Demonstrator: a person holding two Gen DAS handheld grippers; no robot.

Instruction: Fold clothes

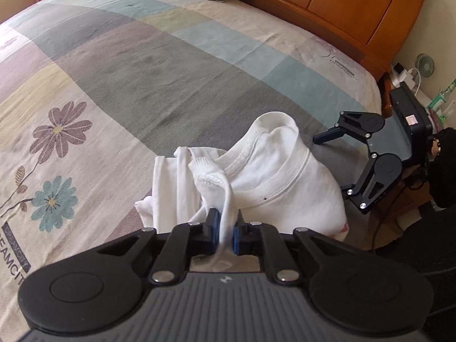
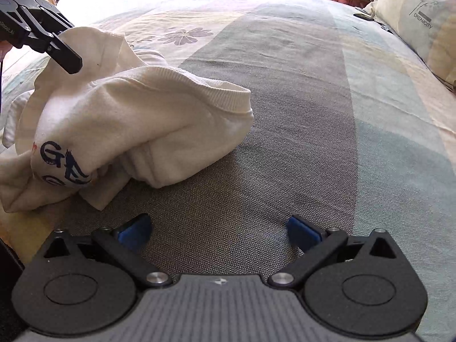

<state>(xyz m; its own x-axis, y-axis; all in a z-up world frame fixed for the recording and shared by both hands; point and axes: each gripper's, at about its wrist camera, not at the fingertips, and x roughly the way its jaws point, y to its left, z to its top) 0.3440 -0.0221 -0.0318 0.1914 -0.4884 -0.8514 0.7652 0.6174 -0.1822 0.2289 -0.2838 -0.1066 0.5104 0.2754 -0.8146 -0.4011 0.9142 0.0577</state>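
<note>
Left gripper (image 1: 226, 229) — blue pads pinched on a white strip of the shirt (image 1: 273, 176), which lies crumpled on the bedspread (image 1: 159, 65) near its edge. Right gripper (image 2: 219, 228) — jaws spread wide, nothing between them, hovering over bare bedspread just beside the shirt.

One white garment (image 1: 273, 176), two grippers, left (image 1: 226, 232) and right (image 2: 219, 230), one pillow (image 2: 419, 25), one fan (image 1: 424, 65), one bed (image 1: 159, 65).

White sweatshirt (image 1: 273, 171), pastel floral patchwork bedspread (image 1: 142, 57)
</note>
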